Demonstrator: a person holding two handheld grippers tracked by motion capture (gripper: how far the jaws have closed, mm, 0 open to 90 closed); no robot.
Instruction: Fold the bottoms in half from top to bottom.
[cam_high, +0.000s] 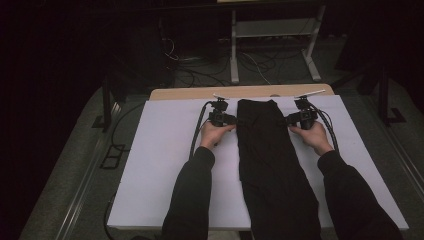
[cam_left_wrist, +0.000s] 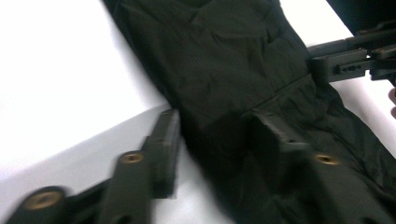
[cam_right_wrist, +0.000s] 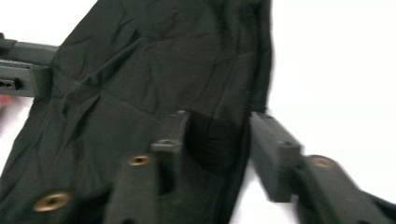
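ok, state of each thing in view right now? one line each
black garment: folded into a long strip, lying flat on the table, near end hanging over the front edge
left claw: at the garment's left edge, jaws straddling the fabric edge, not visibly clamped
right claw: at the garment's right edge, jaws around the hem, gap on one side
white table cover: flat

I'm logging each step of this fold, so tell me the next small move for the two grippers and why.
Probably finish closing both sets of jaws on the cloth edges. The left gripper and right gripper sit at opposite side edges of the black garment, near its far end on the white table. Each gripper view shows fabric between the jaws, with a gap still visible, so neither grip looks firm.
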